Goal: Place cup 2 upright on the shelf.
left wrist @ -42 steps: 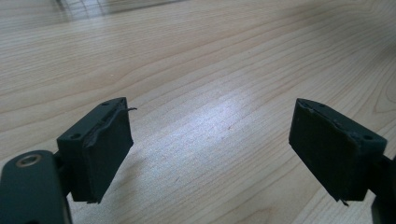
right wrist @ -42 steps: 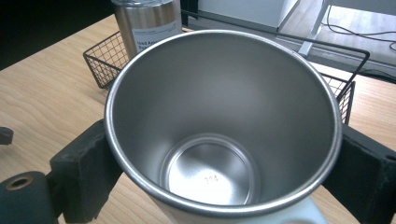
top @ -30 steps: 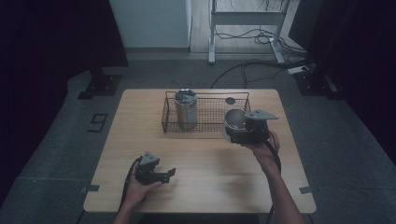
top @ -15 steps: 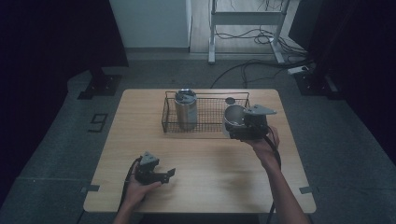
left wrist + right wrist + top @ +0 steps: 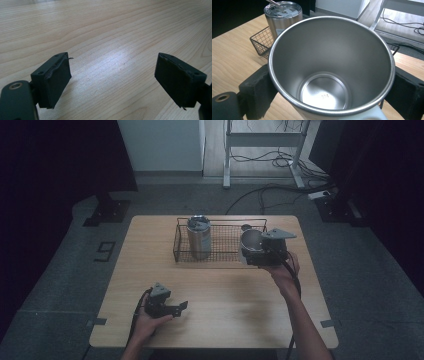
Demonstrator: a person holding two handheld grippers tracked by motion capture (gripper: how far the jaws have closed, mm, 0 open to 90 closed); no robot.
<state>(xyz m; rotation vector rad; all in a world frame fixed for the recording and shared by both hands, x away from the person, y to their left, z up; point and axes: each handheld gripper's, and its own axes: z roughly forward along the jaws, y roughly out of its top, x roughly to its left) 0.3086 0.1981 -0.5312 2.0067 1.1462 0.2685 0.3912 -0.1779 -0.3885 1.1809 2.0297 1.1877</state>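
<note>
My right gripper [image 5: 256, 253] is shut on an open, empty steel cup [image 5: 250, 240], held off the table at the right end of a black wire basket [image 5: 220, 222]. In the right gripper view the cup [image 5: 329, 75] is squeezed between the two black pads [image 5: 257, 85], its mouth facing the camera. A lidded steel tumbler [image 5: 199, 238] stands upright in the basket's left part and also appears as the tumbler [image 5: 283, 17] behind the cup. My left gripper [image 5: 179, 308] rests on the table near the front left. It is open, with bare wood between its fingers [image 5: 56, 77].
The wooden table [image 5: 220, 295] has free room across its front and left. A small dark round thing [image 5: 246, 227] lies at the basket's far right corner. Beyond the table are a desk frame, floor cables [image 5: 280, 170] and dark stands.
My right gripper has carried the cup slightly farther from the person, closer to the basket's right end. The left gripper has stayed in place.
</note>
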